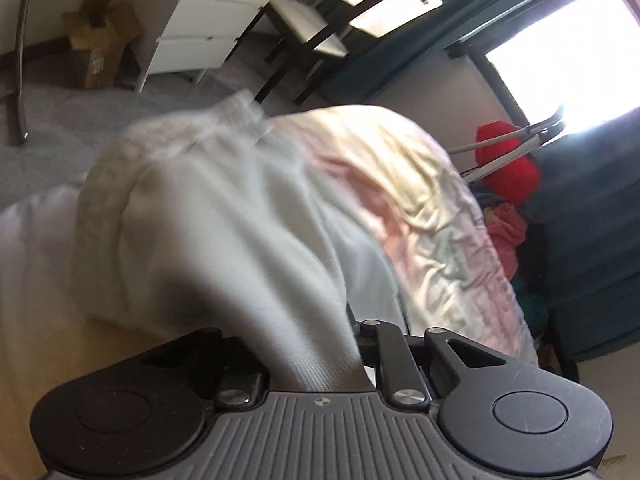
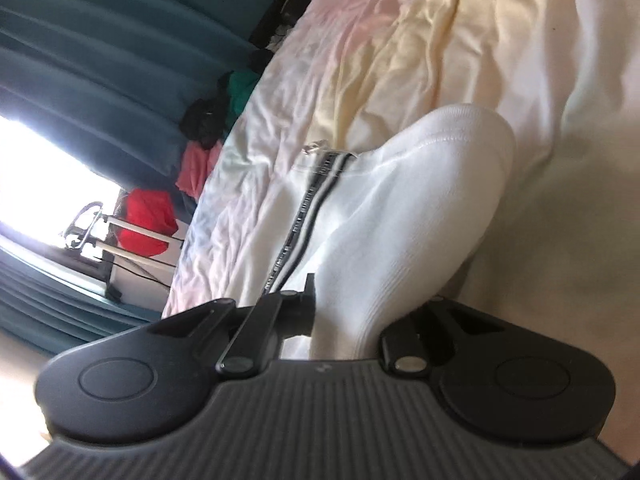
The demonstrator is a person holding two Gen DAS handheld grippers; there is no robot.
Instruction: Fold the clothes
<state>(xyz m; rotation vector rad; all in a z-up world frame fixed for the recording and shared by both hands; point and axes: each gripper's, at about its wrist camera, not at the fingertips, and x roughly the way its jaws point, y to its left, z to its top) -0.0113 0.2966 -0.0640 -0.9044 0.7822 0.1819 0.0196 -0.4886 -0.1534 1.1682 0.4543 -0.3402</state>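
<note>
White knitted garment (image 1: 224, 216), one in number, is seen bunched and lifted above a bed covered by one crumpled pastel sheet (image 1: 420, 200) in cream, pink and pale blue. A ribbed hem of it is pinched in the left claw (image 1: 320, 376), whose jaws are drawn narrow on the cloth. In the right wrist view a second ribbed part of the same garment (image 2: 400, 208) is clamped in the right claw (image 2: 344, 332), likewise nearly closed on the fabric; one black-and-white striped band (image 2: 304, 216) is seen running down the cloth just left of that grip. Far beyond the bed, one white drawer unit (image 1: 208, 28), one dark-framed chair (image 1: 308, 36) and one brown cardboard box (image 1: 100, 40) are seen on grey carpet. At the right, one bright window (image 1: 560, 52) is framed by teal curtains (image 1: 592, 216), with one red item (image 1: 508, 164) and a heap of coloured clothes (image 1: 508, 232) beside the bed.
</note>
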